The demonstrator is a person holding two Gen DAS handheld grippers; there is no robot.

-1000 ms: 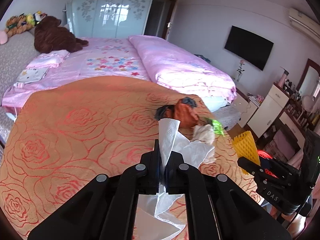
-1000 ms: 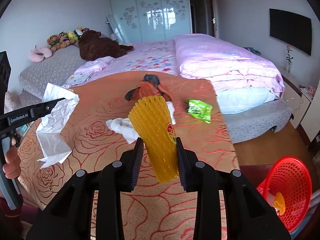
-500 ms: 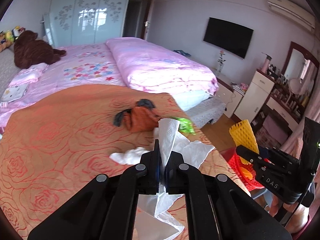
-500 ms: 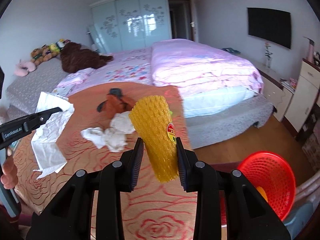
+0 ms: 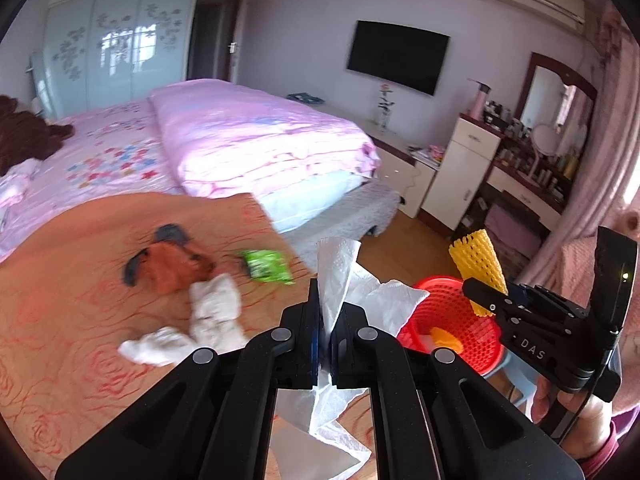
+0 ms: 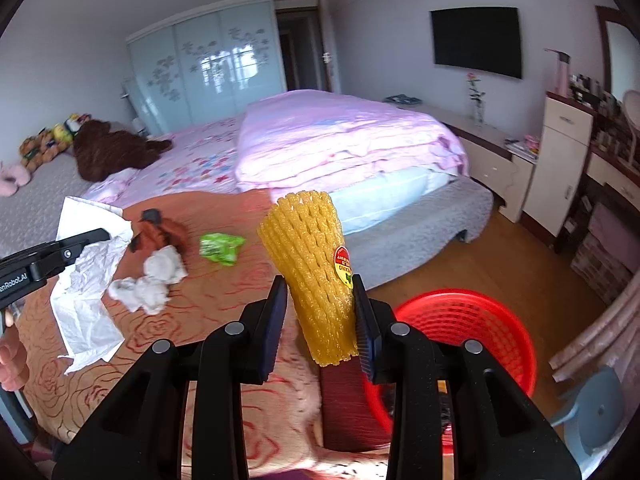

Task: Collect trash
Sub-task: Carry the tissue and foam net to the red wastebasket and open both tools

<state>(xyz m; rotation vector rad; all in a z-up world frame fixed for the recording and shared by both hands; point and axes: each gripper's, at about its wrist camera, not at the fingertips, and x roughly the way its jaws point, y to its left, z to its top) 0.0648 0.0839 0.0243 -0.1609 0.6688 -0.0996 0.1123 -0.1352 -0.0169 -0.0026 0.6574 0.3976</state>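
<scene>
While both tongs carry a load, the step in hand appears to be the transfer to the bin. The left tongs are clamped on a white paper tissue, which sticks up above the tips and trails below them; the right tongs are clamped on a yellow foam fruit net bearing a small red label, held upright. The red mesh basket stands on the wood floor just beyond the corner of the surface, with something orange already in it. The next move likely calls for bringing each load over the basket's rim before the tongs part, the light tissue being apt to drift or cling. Trash not yet collected lies on the surface, a spread of orange cloth with a rose pattern: crumpled white tissues, a green wrapper and an orange-and-dark scrap. Beyond is a bed with pink bedding, a wall television, a pale wardrobe and a dresser with a mirror at right.
</scene>
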